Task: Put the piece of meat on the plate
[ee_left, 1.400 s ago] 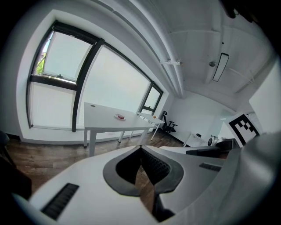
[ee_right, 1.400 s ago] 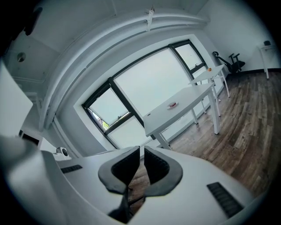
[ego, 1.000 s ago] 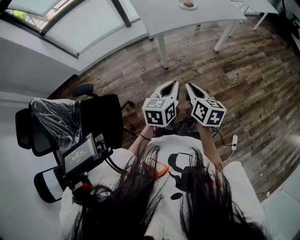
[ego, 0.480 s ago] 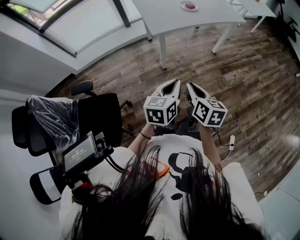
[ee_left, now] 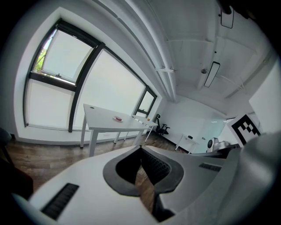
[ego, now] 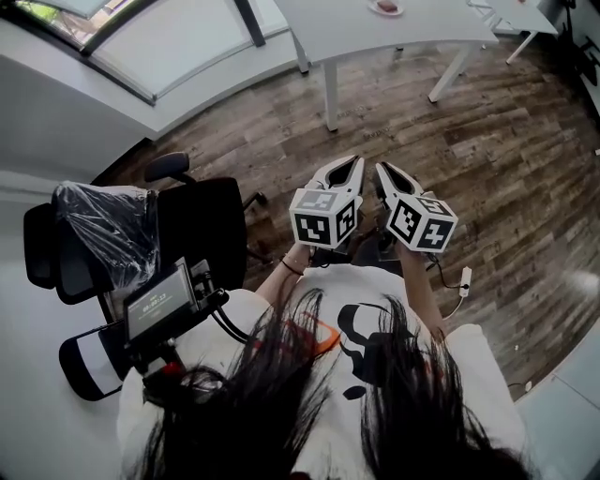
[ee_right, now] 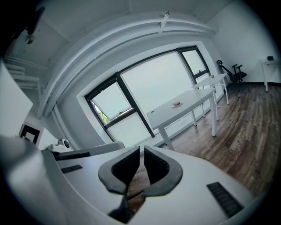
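In the far part of the room: a long white desk (ego: 375,33) stands on the brown wood-plank floor (ego: 506,141) beside a wide window. The person stands well away from it.
Plate: a small pale round plate (ego: 399,8) lies on the desk top.
Meat: a small reddish piece (ego: 386,6) lies on that plate. It is too small in every view to make out its shape.
Left hand-held gripper (ego: 352,161): held in front of the body and pointing slightly down toward the desk. Its jaw tips meet and nothing is between them. Only floor shows through the hollow behind the tips.
Right hand-held gripper (ego: 381,168): just beside the left one and pointing the same way. Its jaws are closed and it carries nothing.
Nearby: a black office chair (ego: 202,225) stands at the person's left.
Progress: if the reddish piece is the meat, it already lies where the task wants it, on the plate. With both grippers empty and far from the desk, I judge that the pictures show nothing left to carry.
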Demonstrator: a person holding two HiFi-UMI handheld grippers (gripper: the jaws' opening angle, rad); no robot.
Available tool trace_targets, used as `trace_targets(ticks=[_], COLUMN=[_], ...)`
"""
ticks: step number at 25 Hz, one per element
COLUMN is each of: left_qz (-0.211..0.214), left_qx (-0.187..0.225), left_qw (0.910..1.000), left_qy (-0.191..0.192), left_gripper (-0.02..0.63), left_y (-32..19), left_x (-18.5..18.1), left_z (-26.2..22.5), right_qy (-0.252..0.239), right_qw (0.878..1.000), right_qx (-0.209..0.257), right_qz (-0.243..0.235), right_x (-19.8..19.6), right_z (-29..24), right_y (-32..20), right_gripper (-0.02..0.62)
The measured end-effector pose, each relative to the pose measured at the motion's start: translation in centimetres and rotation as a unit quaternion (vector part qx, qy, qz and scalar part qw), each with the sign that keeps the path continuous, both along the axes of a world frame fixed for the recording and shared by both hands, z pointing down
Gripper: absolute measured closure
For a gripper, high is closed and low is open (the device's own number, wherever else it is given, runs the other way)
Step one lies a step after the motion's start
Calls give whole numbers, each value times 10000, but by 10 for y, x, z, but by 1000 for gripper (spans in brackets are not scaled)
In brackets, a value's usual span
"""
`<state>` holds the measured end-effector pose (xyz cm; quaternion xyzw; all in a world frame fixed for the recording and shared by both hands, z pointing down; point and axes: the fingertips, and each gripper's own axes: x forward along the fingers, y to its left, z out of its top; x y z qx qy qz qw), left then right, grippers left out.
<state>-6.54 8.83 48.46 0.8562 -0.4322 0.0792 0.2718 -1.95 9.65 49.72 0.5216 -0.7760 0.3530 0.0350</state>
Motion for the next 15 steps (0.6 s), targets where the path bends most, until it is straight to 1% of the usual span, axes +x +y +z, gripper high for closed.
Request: trace_targets(ticks=[7,15], left_qz=[-42,92], left_qx=[-54,37], left_qw=[10000,9999], left_qy=[12,-16], left_gripper=[601,601], left_y=[-8,-9], left_x=[14,11], left_z=[1,1], right_qy=[-30,-42], right_qw=[10000,9999], right_qx=[-75,-47], right_qz=[-30,115], right_x=[13,8], right_z=[3,6], right_y=[-6,-6], right_gripper=[558,558])
